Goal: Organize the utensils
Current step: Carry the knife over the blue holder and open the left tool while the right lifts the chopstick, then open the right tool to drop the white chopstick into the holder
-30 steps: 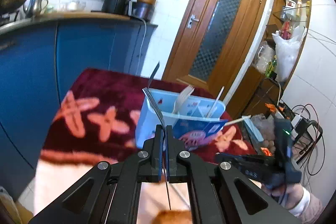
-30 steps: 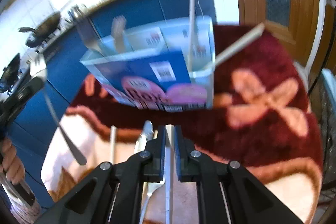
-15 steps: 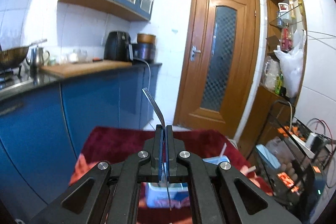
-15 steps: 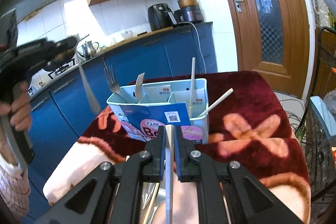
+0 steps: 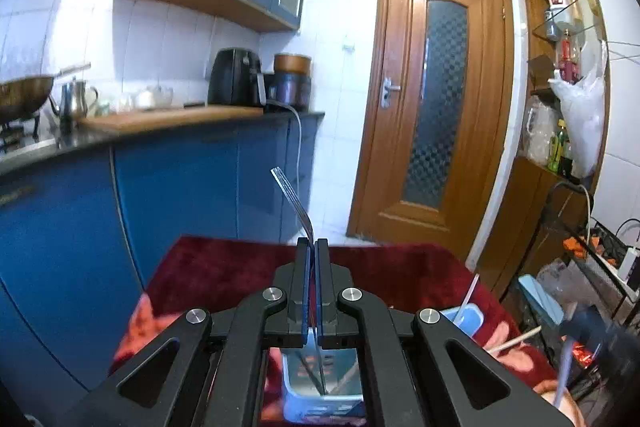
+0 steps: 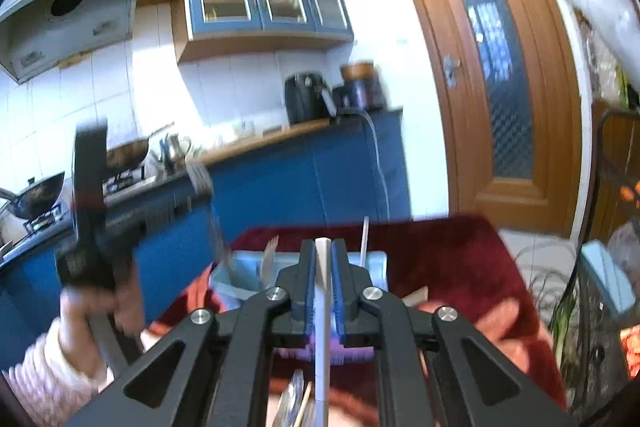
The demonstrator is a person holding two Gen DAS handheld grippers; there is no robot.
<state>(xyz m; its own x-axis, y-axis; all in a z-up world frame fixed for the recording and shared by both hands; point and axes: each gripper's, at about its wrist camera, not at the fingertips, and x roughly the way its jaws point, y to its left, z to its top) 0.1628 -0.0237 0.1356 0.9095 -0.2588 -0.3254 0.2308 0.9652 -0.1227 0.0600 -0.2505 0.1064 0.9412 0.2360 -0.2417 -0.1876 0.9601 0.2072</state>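
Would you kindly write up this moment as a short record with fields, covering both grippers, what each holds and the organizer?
left gripper: shut on a metal fork, tines up
right gripper: shut on a white stick, possibly a chopstick
organizer: light blue box on the red blanket, below both grippers
already in organizer: a pale fork and a white straw, upright
loose utensils: near the right gripper's base, blurred

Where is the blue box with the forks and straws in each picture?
Left wrist view: the blue box peeks out at the bottom, behind the left gripper, which is shut on a fork.
Right wrist view: the blue box sits low in the middle, behind the right gripper.
Shared landmark: the wooden door.
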